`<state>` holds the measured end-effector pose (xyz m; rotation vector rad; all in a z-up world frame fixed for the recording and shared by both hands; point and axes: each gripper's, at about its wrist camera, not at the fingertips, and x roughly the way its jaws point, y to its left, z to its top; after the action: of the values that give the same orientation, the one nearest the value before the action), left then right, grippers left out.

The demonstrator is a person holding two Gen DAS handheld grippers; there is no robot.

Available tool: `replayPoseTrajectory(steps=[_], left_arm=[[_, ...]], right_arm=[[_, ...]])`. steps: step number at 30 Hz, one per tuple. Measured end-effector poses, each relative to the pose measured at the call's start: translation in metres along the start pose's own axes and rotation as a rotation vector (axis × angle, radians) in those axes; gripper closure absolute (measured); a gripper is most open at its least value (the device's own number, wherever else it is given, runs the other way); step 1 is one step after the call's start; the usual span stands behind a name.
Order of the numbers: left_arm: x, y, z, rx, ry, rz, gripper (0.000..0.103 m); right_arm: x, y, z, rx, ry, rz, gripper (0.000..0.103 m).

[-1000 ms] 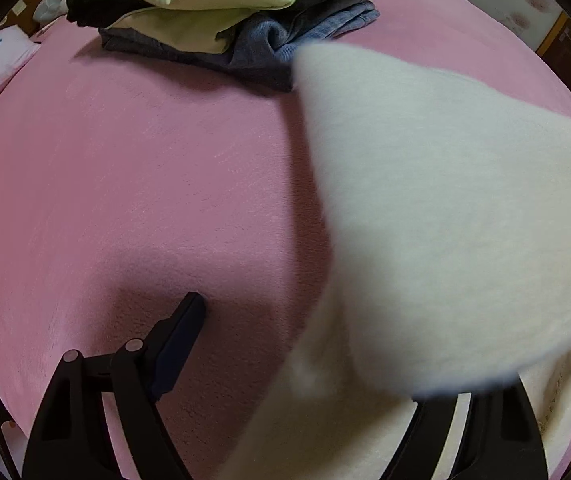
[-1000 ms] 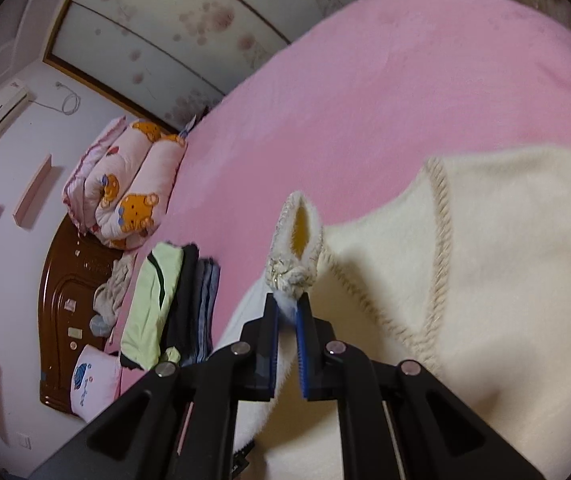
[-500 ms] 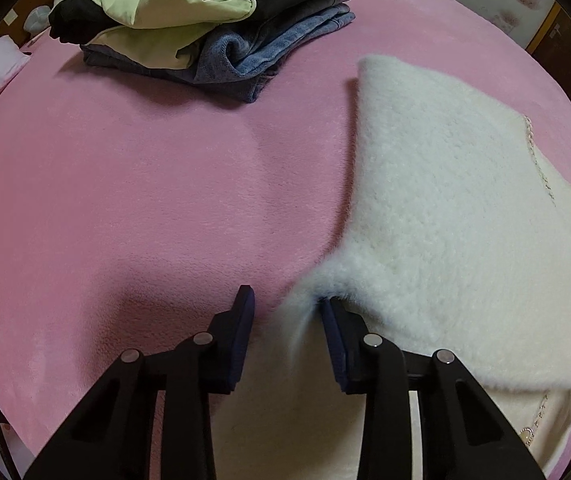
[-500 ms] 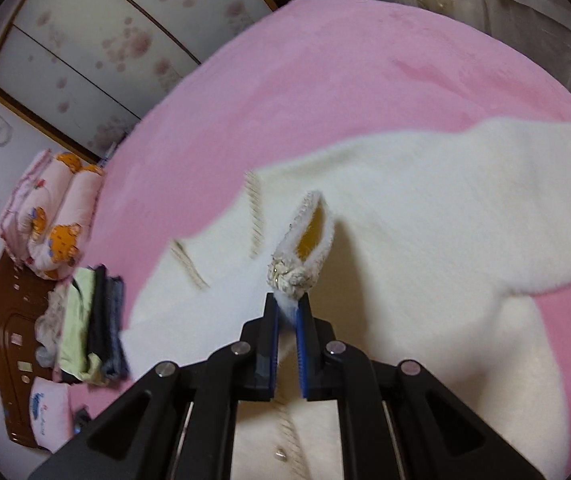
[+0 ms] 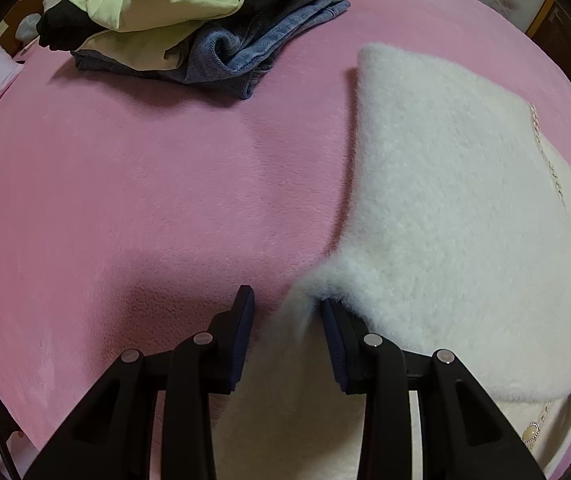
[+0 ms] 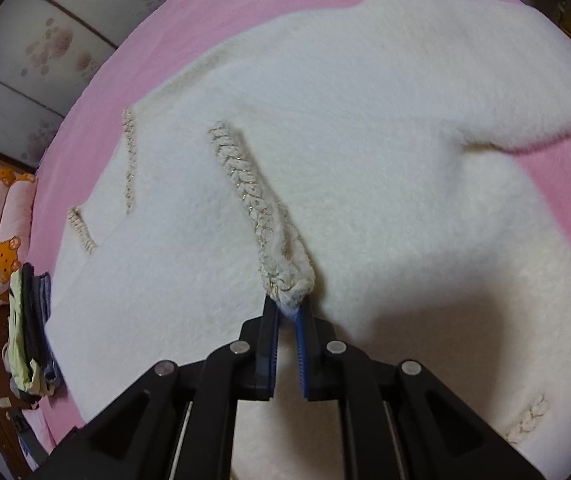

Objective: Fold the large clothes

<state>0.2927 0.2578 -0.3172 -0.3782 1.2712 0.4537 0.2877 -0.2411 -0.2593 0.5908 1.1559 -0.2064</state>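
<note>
The fluffy cream knit cardigan [image 6: 325, 128] lies on the pink bed [image 5: 125, 200]; soft and floppy, best held by edges. Right tongs [image 6: 287, 316] pinch its braided trim [image 6: 245, 184]; left tongs [image 5: 287, 312] stand narrowly apart, fleece between them, ungripped.

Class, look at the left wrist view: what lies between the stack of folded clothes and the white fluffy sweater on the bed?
Only bare pink bedspread lies between the folded clothes and the white sweater; the left wrist view shows it.

Clothes stack [image 5: 205, 28] cut off at the left-wrist frame's top edge; cream sweater [image 5: 465, 200] runs past its right and bottom edges.
</note>
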Motion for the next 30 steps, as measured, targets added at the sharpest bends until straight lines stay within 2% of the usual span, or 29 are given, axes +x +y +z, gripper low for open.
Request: replayPoseTrajectory(steps=[4,5,9,13,16,19,22,24,27,29,30], left_arm=[[-0.001,-0.004,0.001,0.017,0.016,-0.012,0.07],[0.003,-0.005,0.005,0.025,0.02,-0.016,0.07],[0.011,0.001,0.01,0.042,0.024,-0.031,0.069],[-0.003,-0.007,0.008,0.114,0.003,-0.01,0.069],[-0.015,-0.016,0.006,0.191,-0.019,-0.019,0.068],[-0.032,-0.027,0.0,0.276,-0.044,-0.053,0.065],[-0.051,-0.04,-0.007,0.36,-0.076,-0.123,0.052],[-0.062,-0.051,-0.009,0.414,-0.089,-0.207,0.052],[-0.063,-0.071,-0.004,0.443,-0.069,-0.336,0.052],[-0.05,-0.086,0.002,0.439,-0.007,-0.416,0.053],[-0.041,-0.094,0.001,0.439,0.023,-0.433,0.055]], right_arm=[[-0.003,0.013,0.007,-0.066,-0.066,-0.029,0.096],[-0.002,0.016,0.009,-0.074,-0.065,-0.04,0.095],[0.001,0.007,0.013,0.04,-0.011,-0.033,0.094],[-0.004,0.004,0.011,0.067,0.012,-0.05,0.09],[-0.021,0.007,-0.001,0.062,-0.031,-0.079,0.09],[-0.046,0.005,-0.019,0.085,-0.114,-0.051,0.09],[-0.065,0.007,-0.045,0.094,-0.181,0.01,0.09],[-0.067,0.014,-0.06,0.061,-0.19,0.062,0.09],[-0.051,0.038,-0.077,-0.037,-0.124,0.153,0.09],[-0.036,0.065,-0.084,-0.105,-0.07,0.223,0.09],[-0.028,0.079,-0.09,-0.153,-0.042,0.258,0.09]])
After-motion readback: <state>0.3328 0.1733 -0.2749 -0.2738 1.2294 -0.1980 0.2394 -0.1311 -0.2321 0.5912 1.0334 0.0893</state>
